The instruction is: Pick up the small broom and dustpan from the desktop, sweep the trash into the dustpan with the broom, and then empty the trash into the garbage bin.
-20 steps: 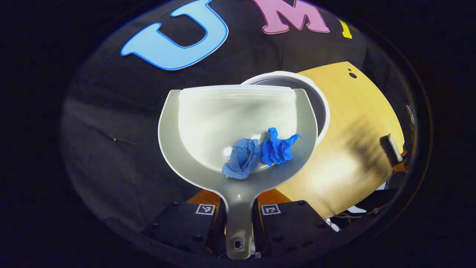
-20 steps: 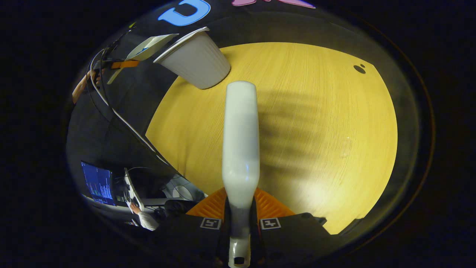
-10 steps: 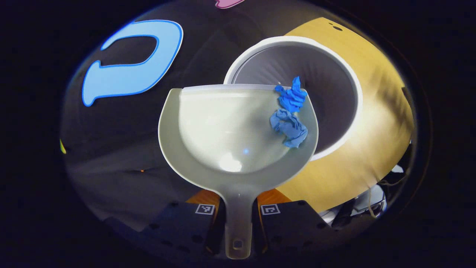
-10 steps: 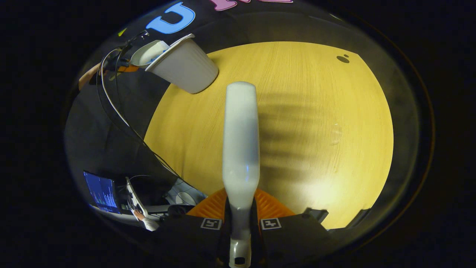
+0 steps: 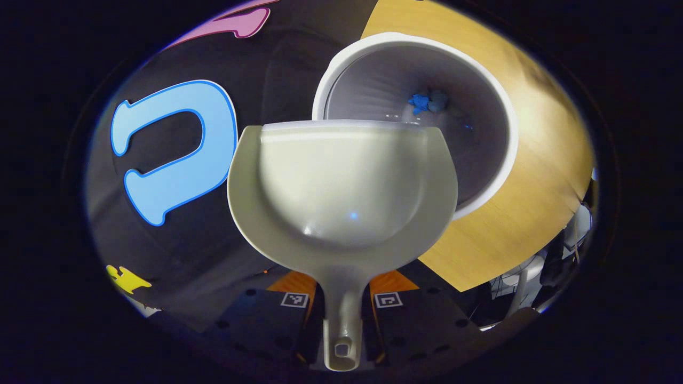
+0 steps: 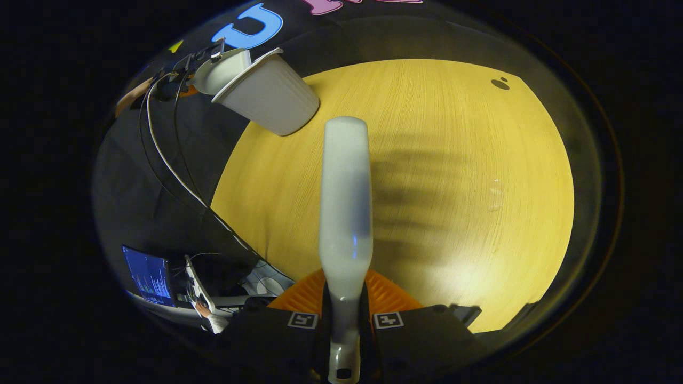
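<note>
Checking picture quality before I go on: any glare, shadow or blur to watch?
Left gripper view: soft glare spot in the dustpan; bin interior dim, trash small. Right gripper view: streaky shadows on the table beside the broom, whose near part looks soft.

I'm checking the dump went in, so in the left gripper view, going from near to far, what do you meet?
Left gripper shut on the dustpan handle → empty dustpan scoop → garbage bin rim → blue trash lying inside the bin.

A recording booth: black cloth wall (image 5: 277, 74), wooden table (image 6: 437, 176), cables (image 6: 160, 149), and a lit monitor (image 6: 148, 276) beyond.
</note>
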`<state>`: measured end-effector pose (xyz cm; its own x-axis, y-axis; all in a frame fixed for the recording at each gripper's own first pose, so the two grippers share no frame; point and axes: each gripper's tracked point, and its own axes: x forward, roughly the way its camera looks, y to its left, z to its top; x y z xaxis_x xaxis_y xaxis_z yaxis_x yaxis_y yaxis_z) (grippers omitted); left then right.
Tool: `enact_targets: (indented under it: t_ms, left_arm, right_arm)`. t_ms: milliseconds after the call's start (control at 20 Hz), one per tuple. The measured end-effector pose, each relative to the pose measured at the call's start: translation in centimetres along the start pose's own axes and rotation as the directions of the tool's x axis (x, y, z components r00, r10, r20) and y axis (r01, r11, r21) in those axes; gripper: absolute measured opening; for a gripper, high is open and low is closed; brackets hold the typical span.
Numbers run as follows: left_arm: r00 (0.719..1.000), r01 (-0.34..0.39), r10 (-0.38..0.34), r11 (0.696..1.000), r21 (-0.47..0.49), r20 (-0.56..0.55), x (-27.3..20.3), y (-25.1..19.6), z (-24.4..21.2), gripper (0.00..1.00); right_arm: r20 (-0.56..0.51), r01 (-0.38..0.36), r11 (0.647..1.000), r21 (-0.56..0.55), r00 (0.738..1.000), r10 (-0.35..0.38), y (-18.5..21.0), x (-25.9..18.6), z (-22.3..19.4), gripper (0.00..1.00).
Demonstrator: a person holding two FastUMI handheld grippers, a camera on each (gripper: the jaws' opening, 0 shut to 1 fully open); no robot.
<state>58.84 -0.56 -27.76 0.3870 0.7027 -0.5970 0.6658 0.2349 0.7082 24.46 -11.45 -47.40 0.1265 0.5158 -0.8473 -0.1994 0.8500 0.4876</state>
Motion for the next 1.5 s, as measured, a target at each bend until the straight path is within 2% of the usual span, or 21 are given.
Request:
enact_targets:
  t_ms: [100, 150, 200, 350, 450, 600, 750, 900, 1000, 1200, 1300, 1400, 1500]
  left_arm:
    - [1.0, 0.008, -0.006, 0.998, -0.058, 0.027, 0.1, 0.0, -0.2, 0.29]
    - [0.999, 0.018, -0.012, 0.994, -0.111, 0.053, 0.3, -0.2, -0.1, 0.29]
    - [0.996, 0.033, -0.017, 0.982, -0.186, 0.084, 0.5, -0.5, -0.1, 0.28]
    - [0.979, 0.12, -0.046, 0.918, -0.378, 0.199, 0.6, -1.2, 0.8, 0.29]
    - [0.958, 0.161, -0.022, 0.863, -0.479, 0.284, 0.9, -1.6, 1.5, 0.28]
    - [0.903, 0.27, 0.008, 0.765, -0.584, 0.429, 1.9, -2.8, 2.6, 0.27]
    - [0.828, 0.408, 0.009, 0.676, -0.614, 0.56, 3.5, -4.0, 4.6, 0.27]
    - [0.735, 0.564, -0.045, 0.596, -0.572, 0.677, 4.7, -6.4, 6.5, 0.27]
    - [0.698, 0.628, -0.083, 0.549, -0.552, 0.711, 7.0, -7.8, 7.9, 0.27]
    - [0.67, 0.714, -0.197, 0.436, -0.548, 0.716, 11.4, -11.2, 6.3, 0.28]
    - [0.664, 0.735, -0.256, 0.395, -0.55, 0.703, 14.1, -14.4, 5.3, 0.28]
    - [0.656, 0.752, -0.319, 0.353, -0.557, 0.684, 14.8, -17.5, 6.4, 0.29]
    - [0.67, 0.742, -0.374, 0.307, -0.596, 0.642, 15.9, -20.3, 7.2, 0.29]
  right_arm:
    - [0.004, 0.003, 1.0, 0.022, 1.0, -0.003, -0.1, -0.1, -0.2, 0.24]
    - [0.006, 0.007, 1.0, 0.029, 1.0, -0.007, -0.4, -0.1, -0.2, 0.19]
    - [0.008, 0.014, 0.999, 0.033, 1.0, -0.015, -0.7, -0.2, -0.3, 0.23]
    - [0.017, 0.033, 0.999, 0.03, 0.999, -0.033, -1.2, -0.3, -0.5, 0.24]
    - [0.017, 0.059, 0.998, 0.033, 0.998, -0.06, -1.4, -0.3, -0.6, 0.24]
    - [0.045, 0.097, 0.994, 0.051, 0.994, -0.099, -1.4, -0.2, 0.0, 0.23]
    - [0.063, 0.142, 0.988, 0.063, 0.987, -0.146, -1.3, -0.1, 0.4, 0.24]
    - [0.078, 0.181, 0.979, 0.092, 0.979, -0.188, -0.9, 0.3, 0.7, 0.23]
    - [0.079, 0.198, 0.976, 0.095, 0.975, -0.205, -0.6, 0.5, 1.2, 0.23]
    - [0.104, 0.235, 0.965, 0.113, 0.963, -0.247, -0.1, 0.9, 2.6, 0.23]
    - [0.098, 0.253, 0.96, 0.116, 0.959, -0.265, -0.2, 1.3, 2.8, 0.23]
    - [0.087, 0.291, 0.949, 0.122, 0.949, -0.302, -0.7, 2.3, 3.2, 0.23]
    - [0.072, 0.335, 0.931, 0.144, 0.935, -0.347, -1.7, 3.6, 3.5, 0.24]
